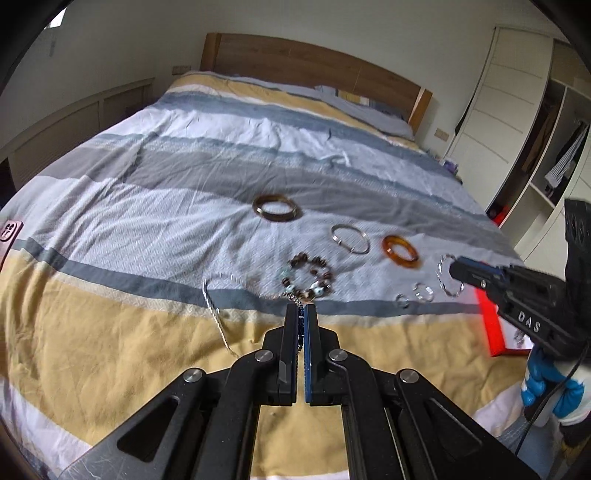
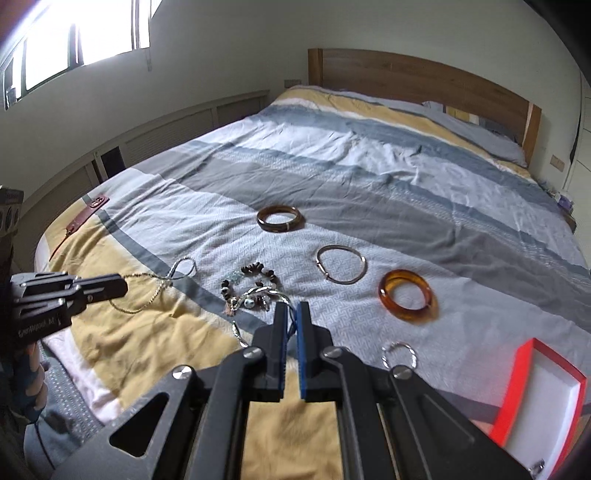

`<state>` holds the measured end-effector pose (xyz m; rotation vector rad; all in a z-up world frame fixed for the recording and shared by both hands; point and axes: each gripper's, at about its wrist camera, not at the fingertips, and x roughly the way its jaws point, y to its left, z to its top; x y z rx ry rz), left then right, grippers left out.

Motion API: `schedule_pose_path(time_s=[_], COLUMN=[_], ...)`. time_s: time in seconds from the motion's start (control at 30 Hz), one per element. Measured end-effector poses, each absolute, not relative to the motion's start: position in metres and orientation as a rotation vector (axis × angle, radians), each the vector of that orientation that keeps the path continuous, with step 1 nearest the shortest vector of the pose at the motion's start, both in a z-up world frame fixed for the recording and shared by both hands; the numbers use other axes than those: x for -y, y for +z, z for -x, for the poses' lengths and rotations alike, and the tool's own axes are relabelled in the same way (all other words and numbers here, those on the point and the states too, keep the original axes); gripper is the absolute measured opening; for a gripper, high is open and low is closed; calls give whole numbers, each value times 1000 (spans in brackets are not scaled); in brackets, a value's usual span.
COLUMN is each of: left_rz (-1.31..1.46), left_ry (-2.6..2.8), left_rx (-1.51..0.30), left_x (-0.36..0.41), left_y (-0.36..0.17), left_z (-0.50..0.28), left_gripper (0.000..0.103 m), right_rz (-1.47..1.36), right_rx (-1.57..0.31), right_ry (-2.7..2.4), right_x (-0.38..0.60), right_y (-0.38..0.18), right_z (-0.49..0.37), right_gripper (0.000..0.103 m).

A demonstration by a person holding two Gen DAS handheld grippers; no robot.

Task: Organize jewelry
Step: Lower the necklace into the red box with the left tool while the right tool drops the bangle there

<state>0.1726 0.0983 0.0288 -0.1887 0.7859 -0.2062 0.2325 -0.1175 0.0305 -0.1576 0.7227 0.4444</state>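
A wide bed point(image 2: 369, 177) with a striped blue, grey, white and yellow cover fills a bedroom, its wooden headboard point(image 2: 424, 81) at the far end, a window point(image 2: 74, 33) on one wall and white wardrobes point(image 1: 517, 110) on the other side. Taking the beaded bracelet point(image 2: 251, 288) as landmark: beyond it lies a dark brown bangle point(image 2: 279, 218), to its right a thin silver bangle point(image 2: 341, 264) and then an amber bangle point(image 2: 408, 295), to its left a looped silver chain point(image 2: 162, 282), and nearer the camera on the right a red box point(image 2: 535, 391) with a white lining. The left gripper point(image 1: 301, 310) hovers just short of the bracelet, its jaws nearly shut on a thin dark strand that I cannot identify. The right gripper point(image 2: 291, 312) sits just before the bracelet, narrowly parted around a silver twisted bangle point(image 2: 273, 295), partly hidden. Small rings point(image 1: 423, 291) blur beside it.
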Motion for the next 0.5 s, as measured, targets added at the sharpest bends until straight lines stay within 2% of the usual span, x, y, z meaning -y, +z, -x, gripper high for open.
schedule_pose_path(time_s=[0.33,0.5], left_rz=[128,84], left_ry=[-270,-346], left_rx=[-661,-594], left_x=[-54,-6], left_y=[104,145], left_z=[-129,-115], left_gripper=[2,2], right_rz=[110,80], right_rx=[-614,-550], right_ry=[356,304], right_x=[181,219], right_y=[84,110], right_z=[-167,-135], right_gripper=[4,4])
